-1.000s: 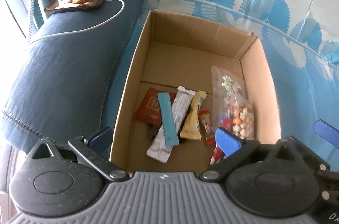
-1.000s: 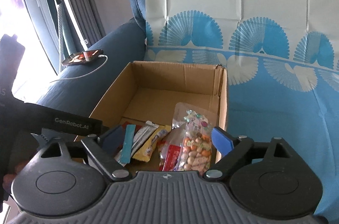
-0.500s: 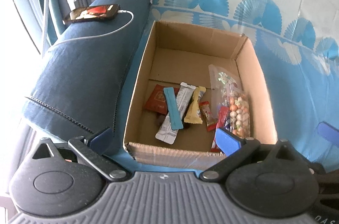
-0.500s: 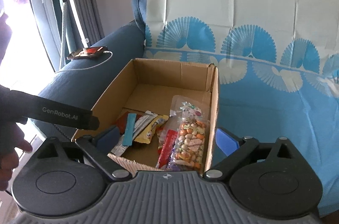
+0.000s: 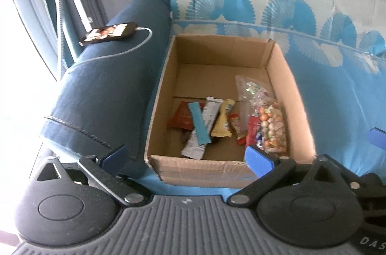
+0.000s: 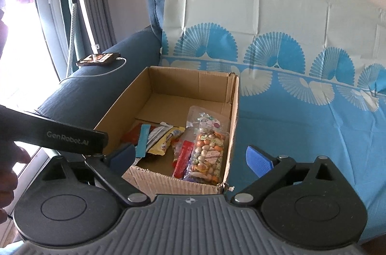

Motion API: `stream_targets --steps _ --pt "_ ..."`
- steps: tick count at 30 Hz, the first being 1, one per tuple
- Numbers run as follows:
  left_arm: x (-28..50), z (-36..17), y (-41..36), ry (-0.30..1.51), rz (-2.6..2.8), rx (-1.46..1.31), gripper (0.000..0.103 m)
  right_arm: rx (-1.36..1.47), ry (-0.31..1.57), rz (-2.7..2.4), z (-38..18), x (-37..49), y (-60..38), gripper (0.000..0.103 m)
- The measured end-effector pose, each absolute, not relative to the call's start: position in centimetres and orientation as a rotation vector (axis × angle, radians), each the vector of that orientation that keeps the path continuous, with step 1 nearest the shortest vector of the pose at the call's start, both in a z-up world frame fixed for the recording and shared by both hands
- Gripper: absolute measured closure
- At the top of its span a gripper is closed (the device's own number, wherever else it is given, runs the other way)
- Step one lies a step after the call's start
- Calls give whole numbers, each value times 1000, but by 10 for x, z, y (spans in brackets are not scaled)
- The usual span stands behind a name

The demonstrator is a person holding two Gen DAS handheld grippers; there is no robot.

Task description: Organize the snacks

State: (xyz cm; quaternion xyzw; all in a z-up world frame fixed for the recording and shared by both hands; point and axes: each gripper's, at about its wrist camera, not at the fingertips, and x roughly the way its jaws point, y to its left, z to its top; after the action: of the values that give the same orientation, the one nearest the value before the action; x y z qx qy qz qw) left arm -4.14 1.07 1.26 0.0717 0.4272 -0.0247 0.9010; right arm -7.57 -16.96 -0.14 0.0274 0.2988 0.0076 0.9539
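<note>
Spread wide and gripping nothing: left gripper (image 5: 185,156), blue ribbed fingers (image 5: 259,159) hung just short of the box's near wall. Same for right gripper (image 6: 190,157), fingers (image 6: 259,159) parted, nothing between, tilted down toward the near right corner. Open cardboard box (image 5: 299,115), corrugated edges, on a sofa (image 6: 301,124) draped in blue fan-print cloth. Inside, at the near end: clear bag of round candies (image 5: 271,127) by the right wall, 1 teal strip (image 5: 199,127) over flat foil sachets. On the rounded navy armrest (image 5: 106,90), phone (image 5: 108,34) with white cable.
</note>
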Motion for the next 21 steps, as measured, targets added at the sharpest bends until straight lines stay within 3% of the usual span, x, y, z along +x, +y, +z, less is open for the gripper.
stream_targets --steps 21 --pt "-59 18 16 879 -35 183 0 45 624 59 -2 -84 -161 0"
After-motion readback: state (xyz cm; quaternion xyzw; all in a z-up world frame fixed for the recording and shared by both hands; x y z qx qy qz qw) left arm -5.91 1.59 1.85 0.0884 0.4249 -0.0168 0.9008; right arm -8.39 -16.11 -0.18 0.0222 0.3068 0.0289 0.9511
